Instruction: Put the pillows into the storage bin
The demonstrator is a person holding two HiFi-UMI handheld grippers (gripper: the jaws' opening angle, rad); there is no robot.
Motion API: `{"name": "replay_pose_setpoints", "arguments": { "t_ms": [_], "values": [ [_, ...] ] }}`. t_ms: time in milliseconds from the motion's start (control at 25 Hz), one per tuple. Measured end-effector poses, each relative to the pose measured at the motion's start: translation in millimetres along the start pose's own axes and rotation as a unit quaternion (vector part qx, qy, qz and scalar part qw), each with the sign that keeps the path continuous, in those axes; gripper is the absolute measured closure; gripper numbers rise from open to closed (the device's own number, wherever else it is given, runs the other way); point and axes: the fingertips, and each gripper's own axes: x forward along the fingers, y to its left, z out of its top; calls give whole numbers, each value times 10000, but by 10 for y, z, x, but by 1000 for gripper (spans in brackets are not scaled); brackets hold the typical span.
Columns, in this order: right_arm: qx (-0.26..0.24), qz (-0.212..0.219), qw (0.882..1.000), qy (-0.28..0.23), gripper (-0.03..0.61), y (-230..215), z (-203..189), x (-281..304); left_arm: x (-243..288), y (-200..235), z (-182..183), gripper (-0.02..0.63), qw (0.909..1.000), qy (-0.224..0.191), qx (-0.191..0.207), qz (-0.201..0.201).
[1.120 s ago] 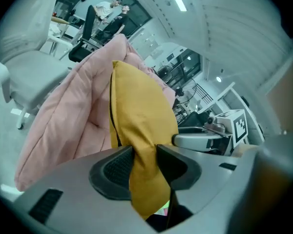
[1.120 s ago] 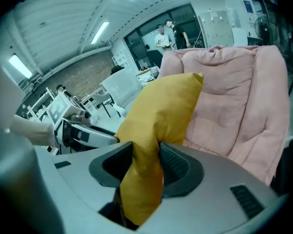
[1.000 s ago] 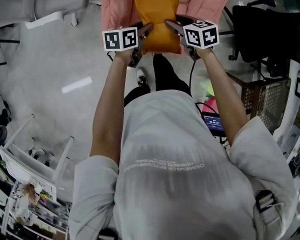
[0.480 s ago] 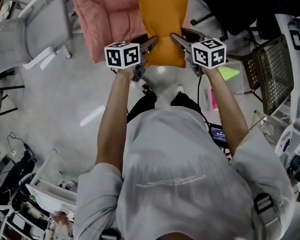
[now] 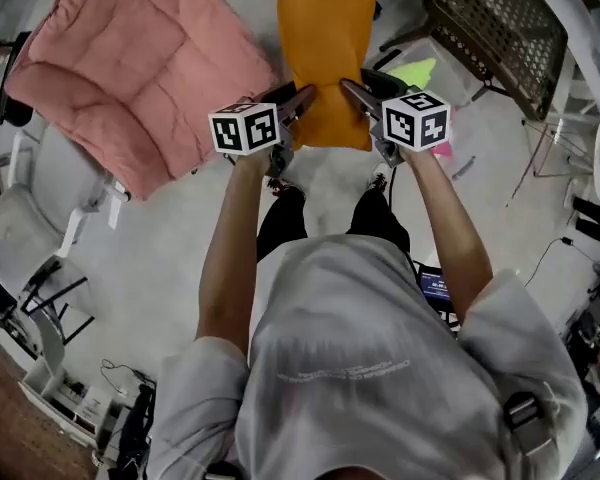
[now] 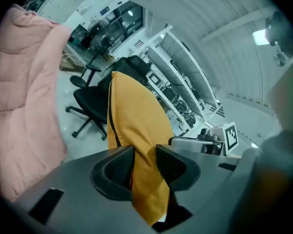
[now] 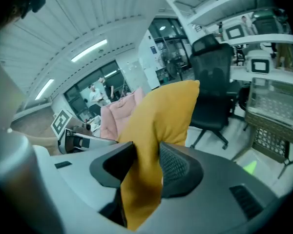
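An orange pillow [image 5: 326, 53] hangs in the air in front of the person, held by its near edge from both sides. My left gripper [image 5: 298, 105] is shut on its left corner, and my right gripper [image 5: 352, 96] is shut on its right corner. In the left gripper view the orange pillow [image 6: 136, 130] is pinched between the dark jaws, and my left gripper [image 6: 144, 165] clamps the fabric. The right gripper view shows the orange pillow [image 7: 158, 126] squeezed by my right gripper [image 7: 145, 167]. A pink quilted pillow [image 5: 130, 73] lies on a chair at upper left.
A dark woven basket [image 5: 495, 28] stands at upper right, with a clear plastic box [image 5: 435, 68] holding green and pink papers near it. A white chair [image 5: 50, 258] stands at the left. Cables and white frames [image 5: 570, 168] crowd the right edge. A black office chair [image 7: 212, 94] stands behind the pillow.
The view has swung round: the pink pillow has shifted from behind the orange one to the upper left, and the basket has come in at upper right. Both grippers kept hold of the orange pillow.
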Motion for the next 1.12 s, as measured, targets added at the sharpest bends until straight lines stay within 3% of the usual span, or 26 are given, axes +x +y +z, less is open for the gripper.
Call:
{"name": "replay_pose_setpoints", "arguments": {
  "t_ms": [240,520,680,1120],
  "values": [
    [1027,-817,9906,-386,396,-1341,-628,-1238,1483,-977,-666,460,9920,1095,310,-547],
    [2045,-1522,9658,-470,394,-2429,-1660,-2360,2732,-1780,-1779,460,9699,2184,348,-1017],
    [2462,-1704,9531,-449,391,-2953,-2202,-2620,3287,-1889,-2306,459,9588,2632,325,-1013],
    [3618,-2153,9044,-701,383,-4218,-3787,-2655,4711,-1587,-3634,454,9184,3723,984,-910]
  ]
}}
